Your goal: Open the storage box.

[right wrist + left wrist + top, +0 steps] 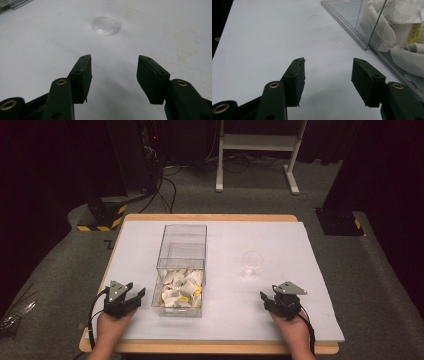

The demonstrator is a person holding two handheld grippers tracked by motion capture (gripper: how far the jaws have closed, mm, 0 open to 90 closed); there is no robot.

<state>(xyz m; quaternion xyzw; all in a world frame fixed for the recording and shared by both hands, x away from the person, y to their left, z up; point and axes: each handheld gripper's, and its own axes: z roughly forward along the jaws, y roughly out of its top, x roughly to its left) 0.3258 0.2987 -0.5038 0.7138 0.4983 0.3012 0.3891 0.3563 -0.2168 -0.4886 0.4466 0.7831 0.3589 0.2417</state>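
Nothing is moved yet: both the left claw point(131, 296) and right claw point(272, 299) rest half-open and empty at the frame's bottom, tea bags point(180, 290) still in the clear box point(182, 236), glass cup point(252, 264) empty.

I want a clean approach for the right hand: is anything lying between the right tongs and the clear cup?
Nothing. In the right gripper view, only bare white table runs from the open right tongs to the clear cup; the high view agrees.
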